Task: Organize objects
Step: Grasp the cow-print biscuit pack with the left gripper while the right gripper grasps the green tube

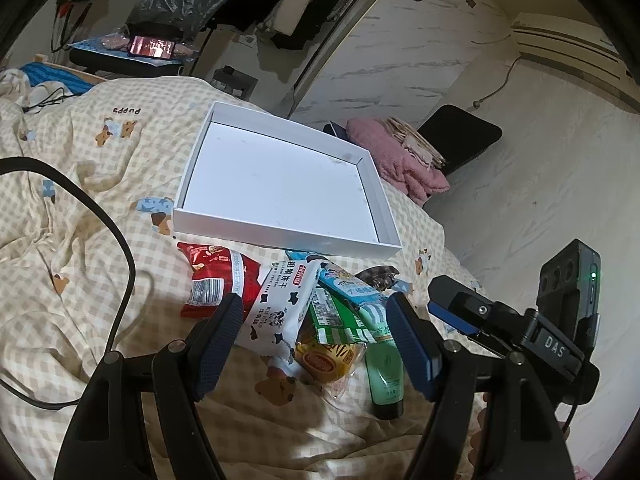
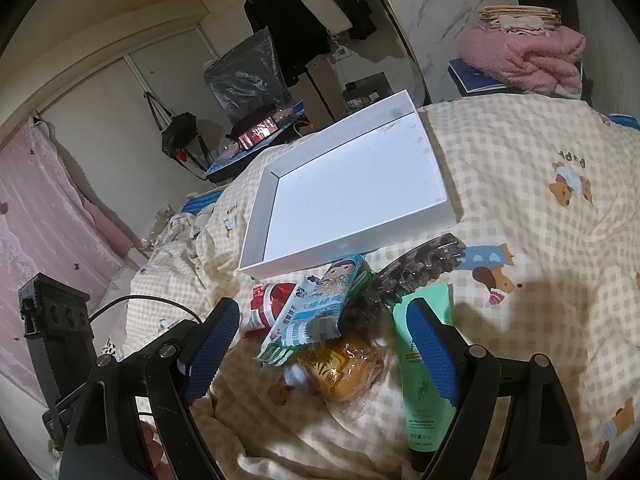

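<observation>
Your left claw (image 1: 316,344) and right claw (image 2: 320,354) both hang with jaws spread wide and nothing between the pads, each tilted down over the same heap, which suits a first pick: neither is committed to an item.

Nearest you on the bed (image 1: 100,184), the green tube (image 2: 424,392) lies lengthwise with its dark cap toward you, just beside the right claw's outer finger, so that claw looks best placed for it. Next to it sits the orange wrapped cake (image 2: 344,368), partly under the green-striped packet (image 1: 332,320). The cow-print biscuit packet (image 1: 280,312) lies on top and slants across the pile, between the left claw's fingers in the left wrist view, probably the easiest thing to lift without disturbing others. The red snack bag (image 1: 216,276) lies to its left, the blue cartoon packet (image 2: 332,300) and dark hair clip (image 2: 416,276) behind.

Beyond the heap the white box (image 1: 276,236) lies open and empty, its near wall touching the pile, likely the place everything should go.
</observation>
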### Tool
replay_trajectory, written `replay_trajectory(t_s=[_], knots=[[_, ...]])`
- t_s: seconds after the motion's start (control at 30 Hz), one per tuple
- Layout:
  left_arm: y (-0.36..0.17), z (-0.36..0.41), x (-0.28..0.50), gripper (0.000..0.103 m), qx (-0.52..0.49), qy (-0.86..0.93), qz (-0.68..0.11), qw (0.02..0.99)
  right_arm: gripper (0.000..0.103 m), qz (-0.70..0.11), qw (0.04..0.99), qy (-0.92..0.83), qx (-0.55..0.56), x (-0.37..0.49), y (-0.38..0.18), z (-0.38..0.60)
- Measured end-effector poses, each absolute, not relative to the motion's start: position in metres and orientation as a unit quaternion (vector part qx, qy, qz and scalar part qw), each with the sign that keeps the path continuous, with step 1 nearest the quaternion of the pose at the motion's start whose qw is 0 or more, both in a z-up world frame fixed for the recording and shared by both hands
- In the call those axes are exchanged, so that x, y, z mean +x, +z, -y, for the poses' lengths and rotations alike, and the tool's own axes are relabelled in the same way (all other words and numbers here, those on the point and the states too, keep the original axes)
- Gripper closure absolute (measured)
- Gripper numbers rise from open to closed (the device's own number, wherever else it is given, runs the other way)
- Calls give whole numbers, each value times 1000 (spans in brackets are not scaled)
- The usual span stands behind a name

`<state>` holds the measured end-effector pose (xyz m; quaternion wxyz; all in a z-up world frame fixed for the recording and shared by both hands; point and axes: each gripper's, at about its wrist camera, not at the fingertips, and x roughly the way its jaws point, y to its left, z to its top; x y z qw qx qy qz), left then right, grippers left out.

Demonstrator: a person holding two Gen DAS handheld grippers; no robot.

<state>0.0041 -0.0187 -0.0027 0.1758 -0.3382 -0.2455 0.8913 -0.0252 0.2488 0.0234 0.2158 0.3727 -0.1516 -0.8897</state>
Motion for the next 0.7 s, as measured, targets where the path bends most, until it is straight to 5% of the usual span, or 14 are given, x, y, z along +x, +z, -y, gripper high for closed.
replay_trajectory(t_s=[0.7], knots=[[-8, 0, -1, 26, -365, 891, 203, 176, 16, 174, 189, -905, 339, -21, 30, -265]])
